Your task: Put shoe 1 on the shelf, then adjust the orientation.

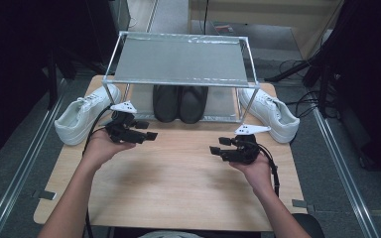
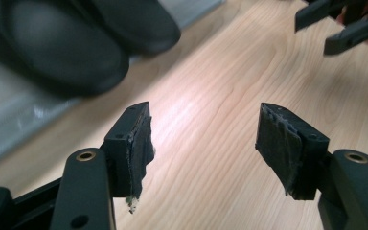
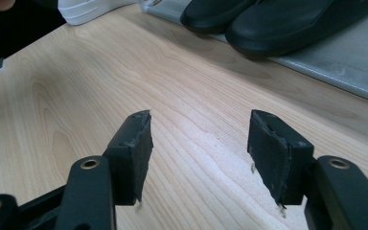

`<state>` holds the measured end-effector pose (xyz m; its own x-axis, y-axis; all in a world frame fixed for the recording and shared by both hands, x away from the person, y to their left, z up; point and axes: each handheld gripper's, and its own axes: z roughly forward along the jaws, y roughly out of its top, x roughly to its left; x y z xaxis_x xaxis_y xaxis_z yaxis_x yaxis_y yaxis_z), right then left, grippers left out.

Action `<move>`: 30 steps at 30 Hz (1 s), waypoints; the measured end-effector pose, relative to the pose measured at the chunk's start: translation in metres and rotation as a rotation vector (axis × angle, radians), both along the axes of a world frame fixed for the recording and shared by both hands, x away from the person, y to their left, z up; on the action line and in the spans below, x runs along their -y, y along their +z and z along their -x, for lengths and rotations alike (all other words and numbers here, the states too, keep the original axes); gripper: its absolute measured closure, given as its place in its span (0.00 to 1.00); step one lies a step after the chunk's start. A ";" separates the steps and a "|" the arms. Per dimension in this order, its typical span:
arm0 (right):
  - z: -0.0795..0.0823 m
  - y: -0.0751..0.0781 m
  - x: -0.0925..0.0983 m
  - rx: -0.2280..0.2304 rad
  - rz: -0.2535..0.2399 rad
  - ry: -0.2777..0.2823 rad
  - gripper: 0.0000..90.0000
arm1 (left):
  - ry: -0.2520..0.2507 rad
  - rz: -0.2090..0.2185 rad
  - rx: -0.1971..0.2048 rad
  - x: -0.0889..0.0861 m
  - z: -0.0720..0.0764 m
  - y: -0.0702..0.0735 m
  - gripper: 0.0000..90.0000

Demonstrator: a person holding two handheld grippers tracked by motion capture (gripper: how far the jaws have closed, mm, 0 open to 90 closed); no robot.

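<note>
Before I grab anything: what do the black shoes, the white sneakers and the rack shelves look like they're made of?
Black shoes: smooth matte, probably leather or synthetic; blurred up close. Left white sneaker and right white sneaker: smooth white upper, likely faux leather, with laces and a rubbery sole. Rack: shiny thin metal frame, with grey shelves that seem matte sheet or mesh.

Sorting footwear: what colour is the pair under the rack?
Black pair, clearest in the high view.

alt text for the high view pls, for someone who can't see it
Two hands hold open, empty grippers, the left gripper and right gripper, over a wooden table. Behind them a metal shoe rack holds a pair of black shoes on its lower shelf, with a white sneaker left and another white sneaker right.
</note>
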<state>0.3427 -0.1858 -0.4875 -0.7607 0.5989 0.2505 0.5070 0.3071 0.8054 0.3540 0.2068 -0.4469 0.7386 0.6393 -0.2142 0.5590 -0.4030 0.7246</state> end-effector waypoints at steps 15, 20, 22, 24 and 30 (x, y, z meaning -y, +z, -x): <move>-0.002 -0.004 -0.009 -0.023 0.006 0.015 0.47 | 0.044 -0.003 0.013 -0.025 0.012 -0.018 0.44; -0.004 -0.008 -0.012 -0.042 -0.008 0.017 0.48 | 0.061 -0.009 0.014 -0.034 0.012 -0.017 0.44; -0.004 -0.007 -0.013 -0.031 0.002 0.016 0.47 | 0.073 -0.004 0.011 -0.037 0.012 -0.018 0.44; -0.004 -0.007 -0.014 -0.024 0.010 0.019 0.47 | 0.081 -0.010 0.006 -0.042 0.011 -0.017 0.44; -0.005 -0.008 -0.013 -0.021 0.019 0.016 0.47 | 0.132 -0.013 -0.001 -0.060 0.009 -0.017 0.46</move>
